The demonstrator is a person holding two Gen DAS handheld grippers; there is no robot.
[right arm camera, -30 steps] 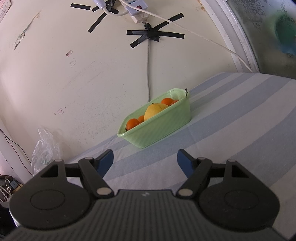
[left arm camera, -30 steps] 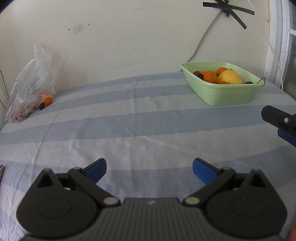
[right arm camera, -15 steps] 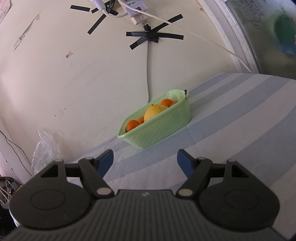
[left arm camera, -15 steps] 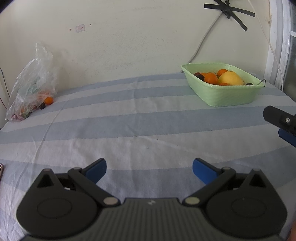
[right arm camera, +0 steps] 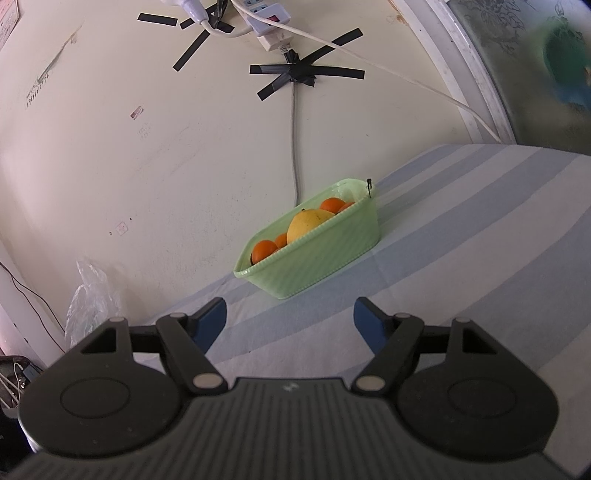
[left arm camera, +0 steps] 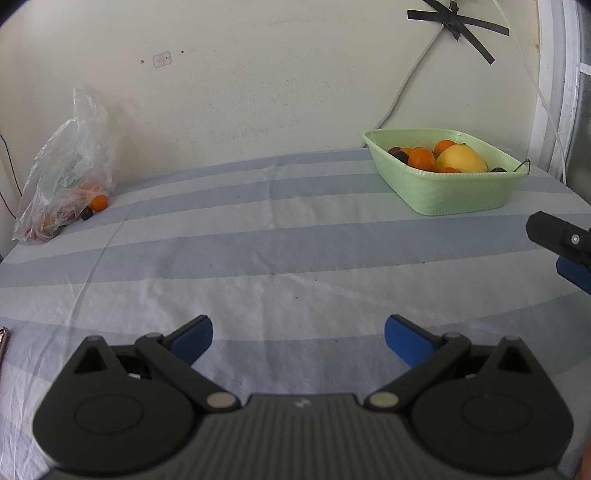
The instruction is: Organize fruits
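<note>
A light green basket [left arm camera: 454, 194] stands at the back right of the striped table and holds oranges [left arm camera: 421, 158], a yellow fruit [left arm camera: 460, 159] and dark plums. It also shows in the right wrist view [right arm camera: 317, 264]. A clear plastic bag [left arm camera: 64, 173] with more fruit lies at the back left, with an orange [left arm camera: 99, 202] and a dark plum [left arm camera: 86, 213] at its mouth. My left gripper [left arm camera: 297, 338] is open and empty over the near table. My right gripper [right arm camera: 290, 319] is open and empty, short of the basket; one of its fingers [left arm camera: 561, 240] shows at the right edge of the left wrist view.
A blue and white striped cloth [left arm camera: 258, 258] covers the table. A wall with taped cables [right arm camera: 295, 74] and a power strip [right arm camera: 266, 26] rises behind it. A window frame [left arm camera: 554, 92] stands at the right.
Both views have shifted only slightly. The basket sits a little lower in the left wrist view. Both grippers stay open.
</note>
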